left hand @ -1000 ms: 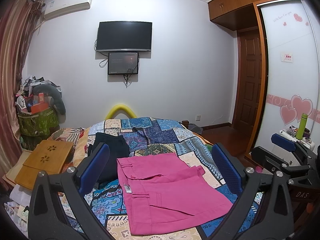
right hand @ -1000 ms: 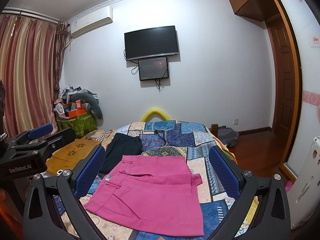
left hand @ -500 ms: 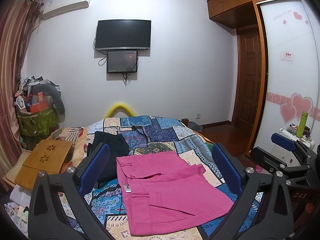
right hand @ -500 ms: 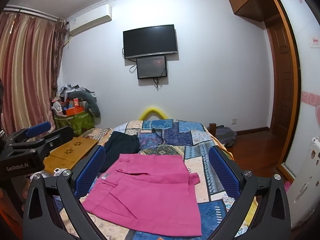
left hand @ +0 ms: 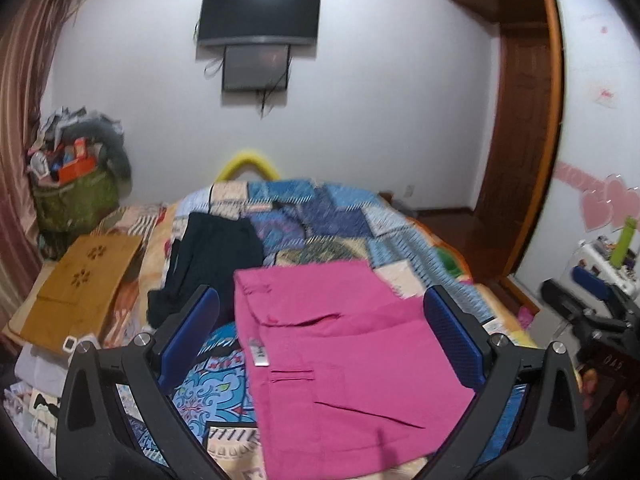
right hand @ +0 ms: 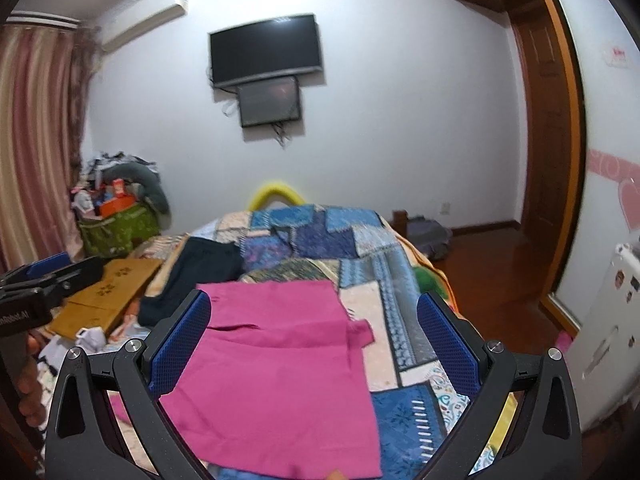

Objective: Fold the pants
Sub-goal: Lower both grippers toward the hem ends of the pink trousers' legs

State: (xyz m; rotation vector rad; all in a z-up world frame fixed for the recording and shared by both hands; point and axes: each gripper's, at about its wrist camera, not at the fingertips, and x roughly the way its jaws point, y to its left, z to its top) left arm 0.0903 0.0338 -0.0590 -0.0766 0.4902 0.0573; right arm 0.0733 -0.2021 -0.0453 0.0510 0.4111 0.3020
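The pink pants [left hand: 340, 360] lay partly folded on the patchwork bed [left hand: 320, 216], directly ahead at 12 o'clock of both claws. The left claw [left hand: 320, 344] and right claw [right hand: 314, 344] each stood wide and held nothing, poised above the cloth. A dark garment [left hand: 212, 256] lay at 10 o'clock, just beside the pants. A low, careless pinch could likely catch only the top layer, or snag that neighbour, skewing the fold.
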